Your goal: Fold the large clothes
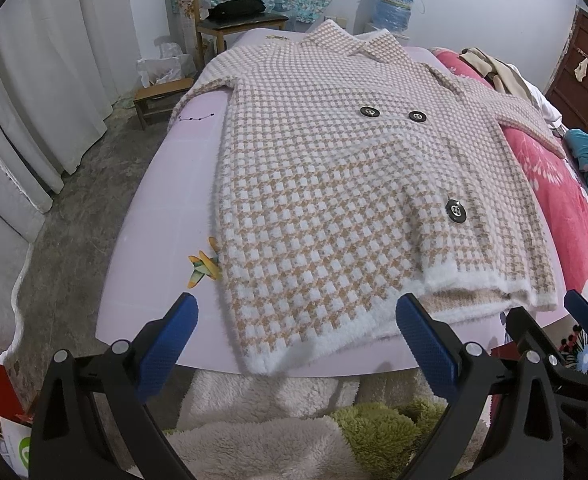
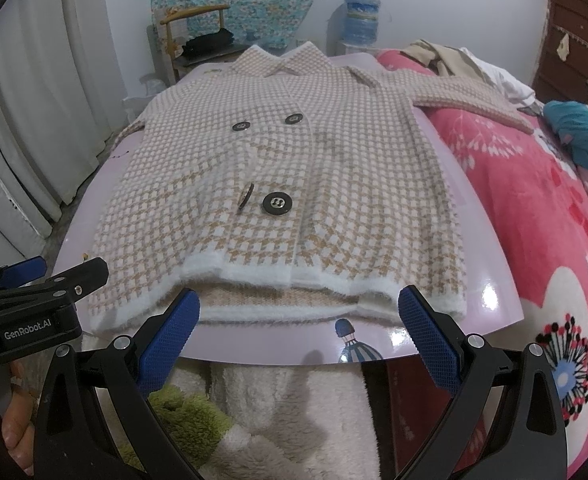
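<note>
A fuzzy tan-and-white houndstooth coat (image 1: 334,184) (image 2: 277,168) with large black buttons lies front-up and spread out on a glossy lilac board (image 1: 165,184) (image 2: 490,264). Its collar points away, its white-trimmed hem faces me, and its right sleeve reaches out over a pink blanket. My left gripper (image 1: 296,336) is open just short of the hem's left part, with nothing between its blue pads. My right gripper (image 2: 298,330) is open just before the hem's middle and right part, also holding nothing. Each gripper shows at the edge of the other's view.
A pink flowered blanket (image 2: 534,232) covers the bed to the right, with loose clothes (image 2: 454,60) and a teal item (image 2: 586,136) piled at the back. Fluffy white and green fabric (image 1: 277,420) sits below the board's near edge. A wooden chair (image 1: 229,20), stool and curtains stand left.
</note>
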{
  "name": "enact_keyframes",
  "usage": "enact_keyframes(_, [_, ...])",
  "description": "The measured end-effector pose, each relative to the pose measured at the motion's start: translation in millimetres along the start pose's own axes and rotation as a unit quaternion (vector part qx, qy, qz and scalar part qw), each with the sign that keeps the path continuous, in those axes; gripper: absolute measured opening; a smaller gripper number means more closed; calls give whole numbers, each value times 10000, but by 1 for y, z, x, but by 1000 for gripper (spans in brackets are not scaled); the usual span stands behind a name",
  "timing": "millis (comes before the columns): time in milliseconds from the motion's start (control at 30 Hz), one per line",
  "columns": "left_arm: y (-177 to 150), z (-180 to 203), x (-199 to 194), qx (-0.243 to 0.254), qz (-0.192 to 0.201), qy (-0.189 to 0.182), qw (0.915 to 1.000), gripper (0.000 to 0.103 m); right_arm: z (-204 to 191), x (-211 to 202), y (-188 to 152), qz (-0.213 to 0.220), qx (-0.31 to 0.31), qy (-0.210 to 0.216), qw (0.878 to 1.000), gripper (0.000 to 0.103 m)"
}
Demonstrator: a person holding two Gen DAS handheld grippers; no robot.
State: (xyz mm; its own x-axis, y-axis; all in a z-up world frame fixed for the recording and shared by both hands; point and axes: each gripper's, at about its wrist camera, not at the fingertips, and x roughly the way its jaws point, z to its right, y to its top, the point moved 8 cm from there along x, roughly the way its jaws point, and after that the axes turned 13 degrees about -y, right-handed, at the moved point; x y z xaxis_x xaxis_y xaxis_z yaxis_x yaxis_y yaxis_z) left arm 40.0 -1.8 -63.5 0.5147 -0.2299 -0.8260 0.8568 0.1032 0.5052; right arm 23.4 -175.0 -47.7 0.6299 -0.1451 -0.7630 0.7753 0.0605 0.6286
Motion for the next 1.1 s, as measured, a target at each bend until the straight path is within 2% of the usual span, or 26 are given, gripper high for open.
enact_keyframes(1100, [3, -4, -3, 21, 13, 13, 10000, 97, 2, 0, -2, 8, 3, 9, 10000, 95])
